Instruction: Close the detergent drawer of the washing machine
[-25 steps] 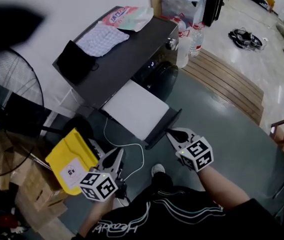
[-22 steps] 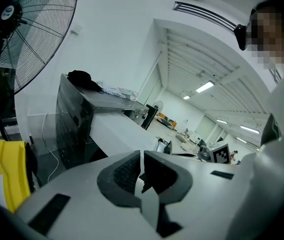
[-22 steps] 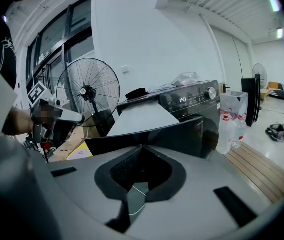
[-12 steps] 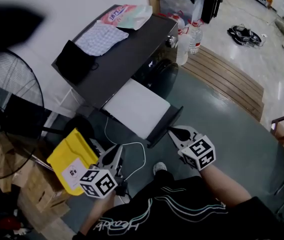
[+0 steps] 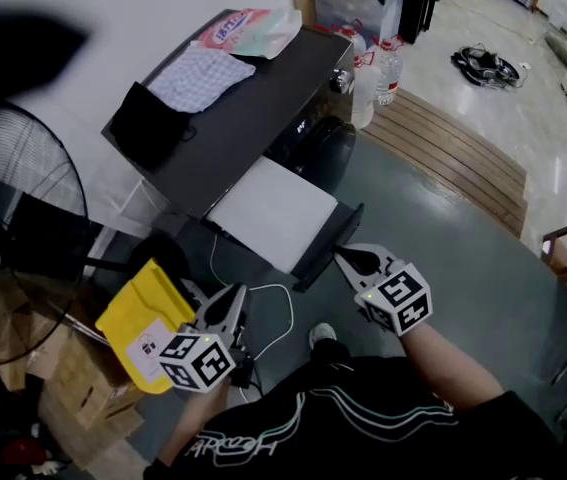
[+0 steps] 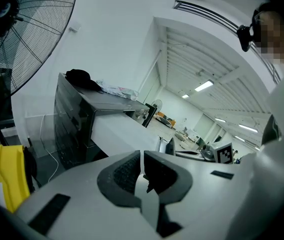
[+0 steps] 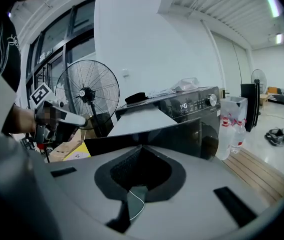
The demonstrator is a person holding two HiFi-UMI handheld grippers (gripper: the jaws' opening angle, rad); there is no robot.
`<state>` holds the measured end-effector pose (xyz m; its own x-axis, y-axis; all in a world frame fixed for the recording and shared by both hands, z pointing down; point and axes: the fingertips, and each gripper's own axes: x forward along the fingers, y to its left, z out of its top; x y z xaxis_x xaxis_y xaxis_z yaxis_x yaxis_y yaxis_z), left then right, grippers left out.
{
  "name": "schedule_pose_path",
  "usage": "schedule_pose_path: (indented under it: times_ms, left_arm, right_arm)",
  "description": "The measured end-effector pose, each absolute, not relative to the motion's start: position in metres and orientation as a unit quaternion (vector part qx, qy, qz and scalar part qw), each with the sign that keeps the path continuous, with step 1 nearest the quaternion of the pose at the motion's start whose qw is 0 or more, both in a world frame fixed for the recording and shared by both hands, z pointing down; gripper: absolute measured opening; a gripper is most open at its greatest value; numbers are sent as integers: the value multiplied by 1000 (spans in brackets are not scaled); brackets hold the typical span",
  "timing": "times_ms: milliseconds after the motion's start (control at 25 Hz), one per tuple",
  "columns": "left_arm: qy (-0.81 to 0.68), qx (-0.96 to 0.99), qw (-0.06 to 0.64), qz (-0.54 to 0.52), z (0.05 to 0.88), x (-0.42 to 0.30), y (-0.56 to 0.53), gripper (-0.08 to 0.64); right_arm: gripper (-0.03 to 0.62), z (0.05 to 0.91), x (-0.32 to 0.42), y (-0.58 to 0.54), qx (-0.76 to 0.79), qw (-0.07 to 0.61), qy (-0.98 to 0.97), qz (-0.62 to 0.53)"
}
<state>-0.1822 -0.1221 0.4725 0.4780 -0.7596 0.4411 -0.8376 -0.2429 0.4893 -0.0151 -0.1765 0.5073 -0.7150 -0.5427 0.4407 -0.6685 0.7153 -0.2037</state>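
Drawer slightly further in, length twd person; R tongs, L tongs shut, empty.

One washing machine, with one drawer standing out of its front. Two grippers, the left gripper and the right gripper, two jaws on each. One standing fan. One yellow pouch. On the machine's top, one checked cloth, one black cloth and one printed plastic packet. At least two water bottles beside the machine, exact number hard to tell. One clear plastic bag. At least two cardboard boxes. One white cable. One wooden platform. One bundle of dark cables. One shoe.
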Motion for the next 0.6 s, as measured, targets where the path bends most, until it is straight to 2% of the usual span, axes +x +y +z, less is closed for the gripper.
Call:
schedule_pose_path:
  times_ms: [600]
  left_arm:
    - [-528,781,329,54,468,-217,-133,41]
  right_arm:
    - [26,508,-44,-196,319,180,-915,169]
